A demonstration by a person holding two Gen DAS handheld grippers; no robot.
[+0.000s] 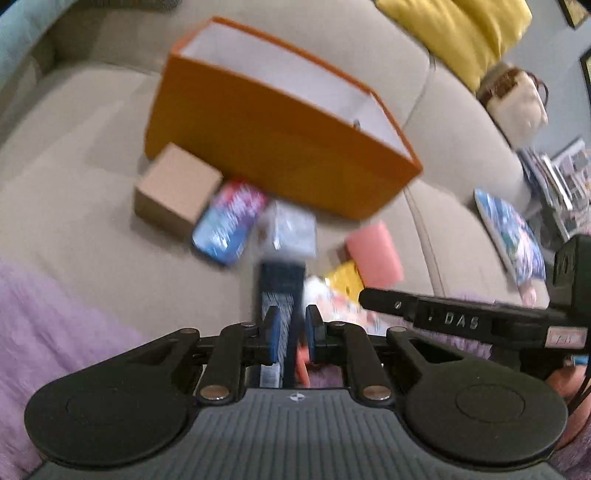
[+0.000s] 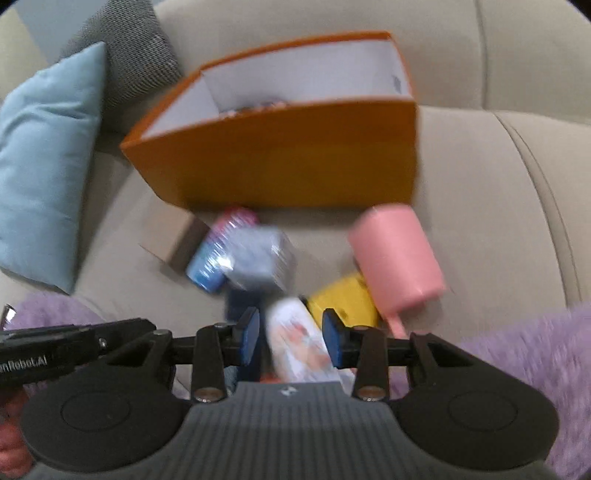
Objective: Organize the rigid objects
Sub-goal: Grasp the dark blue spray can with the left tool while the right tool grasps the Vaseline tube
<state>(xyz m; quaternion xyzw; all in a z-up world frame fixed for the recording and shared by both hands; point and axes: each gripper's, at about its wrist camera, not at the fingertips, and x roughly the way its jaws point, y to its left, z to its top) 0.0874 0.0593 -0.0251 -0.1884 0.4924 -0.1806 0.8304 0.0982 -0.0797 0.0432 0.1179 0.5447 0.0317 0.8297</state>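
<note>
An orange box (image 1: pixel 266 147) (image 2: pixel 288 162), open-topped and white inside, stands on the beige sofa (image 1: pixel 74 184). In front of it lie a brown carton (image 1: pixel 173 192), a blue-pink packet (image 1: pixel 229 225), a silvery cube box (image 1: pixel 291 232), a pink box (image 2: pixel 395 254) and a yellow box (image 2: pixel 343 299). My left gripper (image 1: pixel 292 325) is shut on a dark blue box (image 1: pixel 282 288) that sticks forward between its pads. My right gripper (image 2: pixel 291 332) holds a white box with orange print (image 2: pixel 299 343), tilted between its fingers. Both views are motion-blurred.
A purple fluffy blanket (image 1: pixel 55 325) (image 2: pixel 535 350) covers the sofa's near edge. A light blue cushion (image 2: pixel 44 166) and a grey one (image 2: pixel 125 48) lean at the left. A yellow cushion (image 1: pixel 461 33), a cream bag (image 1: pixel 517 99) and a patterned cushion (image 1: pixel 509 232) are at the right.
</note>
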